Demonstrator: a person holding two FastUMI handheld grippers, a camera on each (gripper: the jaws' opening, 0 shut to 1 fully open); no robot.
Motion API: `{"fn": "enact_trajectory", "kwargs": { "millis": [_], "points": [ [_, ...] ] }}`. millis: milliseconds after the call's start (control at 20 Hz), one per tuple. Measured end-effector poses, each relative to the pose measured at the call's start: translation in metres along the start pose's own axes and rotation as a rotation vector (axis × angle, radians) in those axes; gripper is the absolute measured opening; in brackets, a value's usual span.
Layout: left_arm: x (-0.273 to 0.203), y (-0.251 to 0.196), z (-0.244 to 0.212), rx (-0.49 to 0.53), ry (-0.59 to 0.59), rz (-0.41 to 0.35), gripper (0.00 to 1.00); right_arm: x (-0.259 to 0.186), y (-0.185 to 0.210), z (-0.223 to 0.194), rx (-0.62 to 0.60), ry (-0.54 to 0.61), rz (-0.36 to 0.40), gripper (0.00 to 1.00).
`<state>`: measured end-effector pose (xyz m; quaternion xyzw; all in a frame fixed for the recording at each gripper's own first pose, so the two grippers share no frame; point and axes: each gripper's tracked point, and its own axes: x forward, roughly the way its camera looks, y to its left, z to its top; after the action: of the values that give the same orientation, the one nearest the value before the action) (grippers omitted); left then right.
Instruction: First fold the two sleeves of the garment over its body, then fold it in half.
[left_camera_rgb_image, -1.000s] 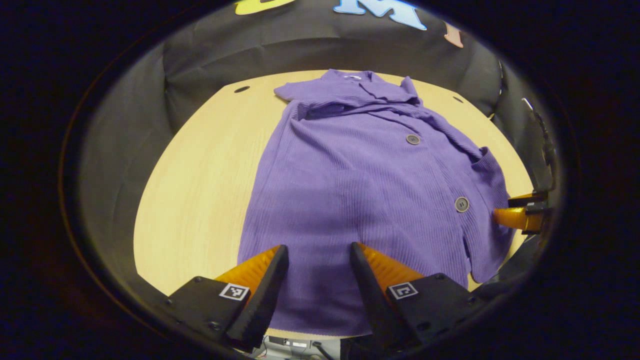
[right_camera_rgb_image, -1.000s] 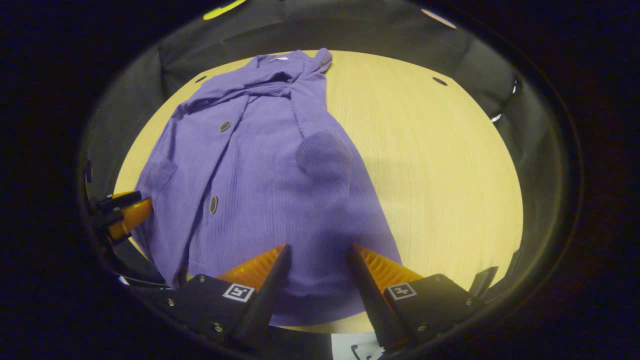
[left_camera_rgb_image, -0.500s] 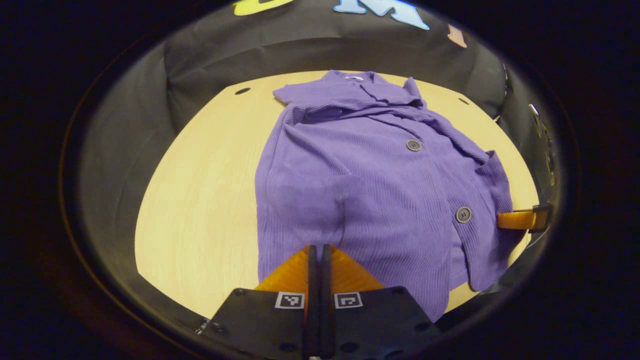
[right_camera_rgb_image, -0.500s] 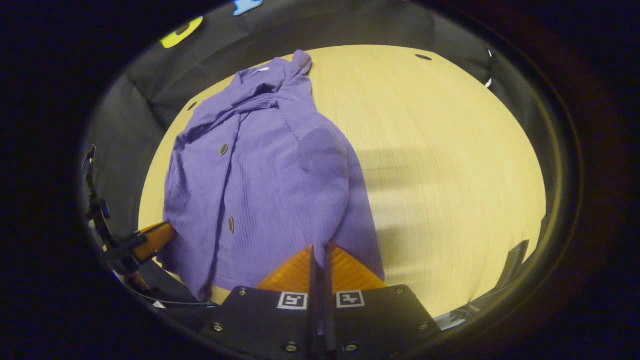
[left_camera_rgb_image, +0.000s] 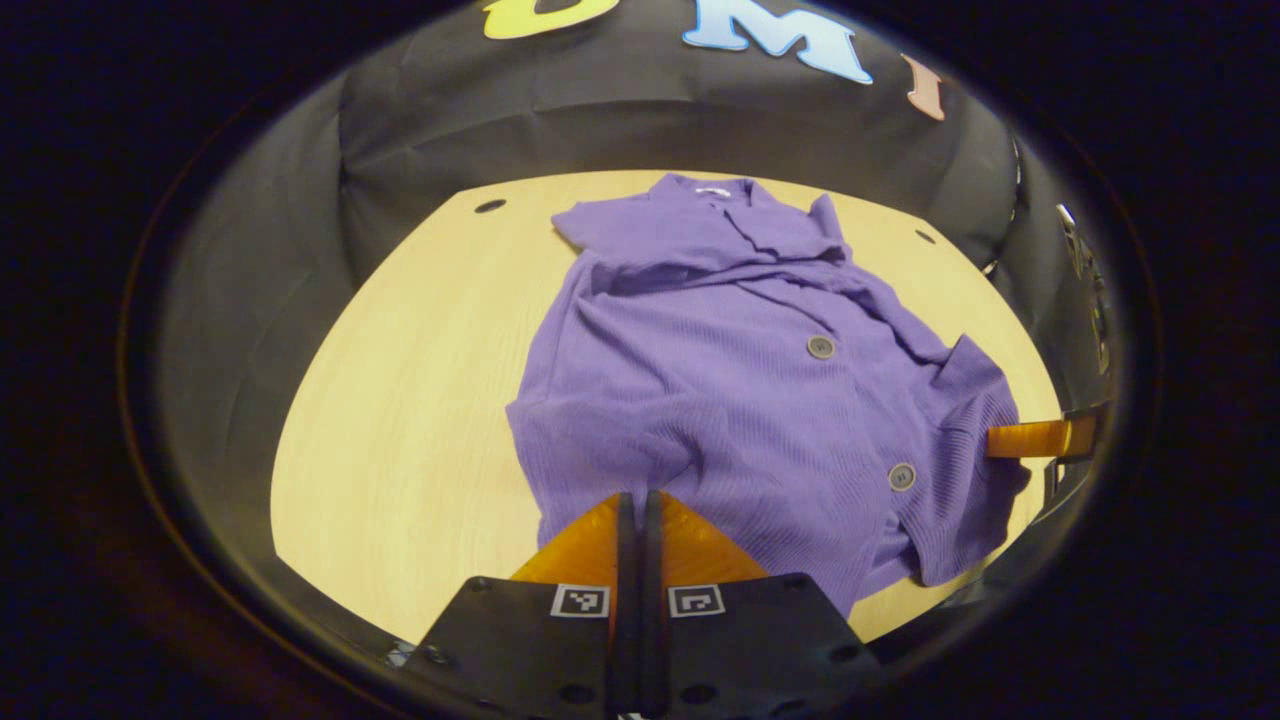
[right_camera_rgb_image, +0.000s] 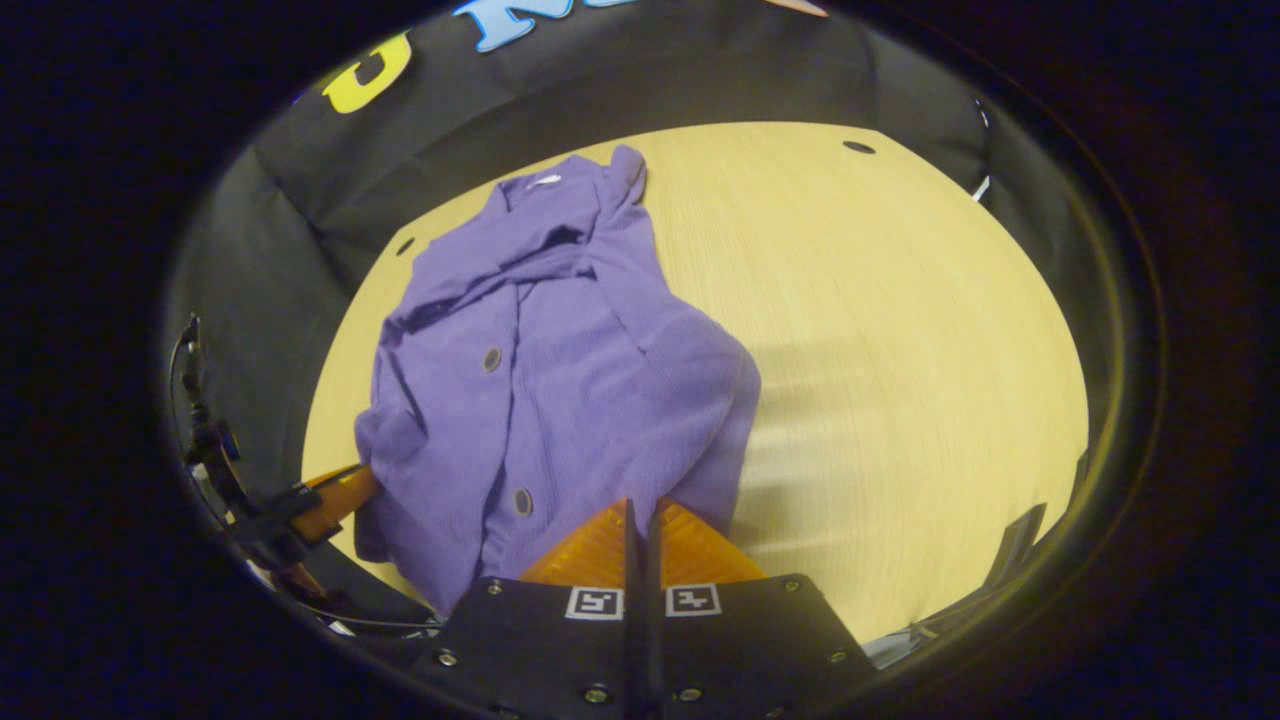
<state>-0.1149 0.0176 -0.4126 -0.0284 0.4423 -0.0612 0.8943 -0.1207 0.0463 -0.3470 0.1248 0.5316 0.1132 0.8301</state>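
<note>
A purple buttoned cardigan (left_camera_rgb_image: 740, 380) lies on a light wooden table (left_camera_rgb_image: 400, 400), its collar (left_camera_rgb_image: 710, 195) at the far side and its sleeves lying across the upper body. My left gripper (left_camera_rgb_image: 633, 497) is shut on the near hem, which is raised and bunched. The other gripper (left_camera_rgb_image: 1040, 438) shows at the right edge against the hem's far corner. In the right gripper view the cardigan (right_camera_rgb_image: 560, 370) sits left of centre, and my right gripper (right_camera_rgb_image: 640, 505) is shut on its lifted hem. The left gripper (right_camera_rgb_image: 335, 492) shows at the lower left.
Black cloth walls close in the table on the far side and both flanks. Small round holes (left_camera_rgb_image: 490, 206) (right_camera_rgb_image: 858, 147) mark the tabletop near its far corners. Bare wood (right_camera_rgb_image: 900, 320) stretches to the right of the garment in the right gripper view.
Both grippers went from open at the hem to shut on it. The hem has since risen and moved toward the collar, so the lower body bunches up.
</note>
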Motion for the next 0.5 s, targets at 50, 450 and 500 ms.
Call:
{"fn": "enact_trajectory", "kwargs": {
  "millis": [50, 450, 500],
  "points": [
    [0.0, 0.0, 0.012, -0.007, -0.017, -0.003, 0.07, -0.001, 0.004, 0.012, 0.007, -0.017, 0.01, 0.01],
    [0.024, 0.003, 0.111, -0.022, -0.11, -0.015, 0.07, 0.003, 0.025, 0.108, 0.0, -0.14, 0.065, 0.01],
    [0.029, 0.004, 0.122, -0.019, -0.119, -0.015, 0.07, 0.006, 0.026, 0.118, -0.004, -0.151, 0.069, 0.01]
  ]
}}
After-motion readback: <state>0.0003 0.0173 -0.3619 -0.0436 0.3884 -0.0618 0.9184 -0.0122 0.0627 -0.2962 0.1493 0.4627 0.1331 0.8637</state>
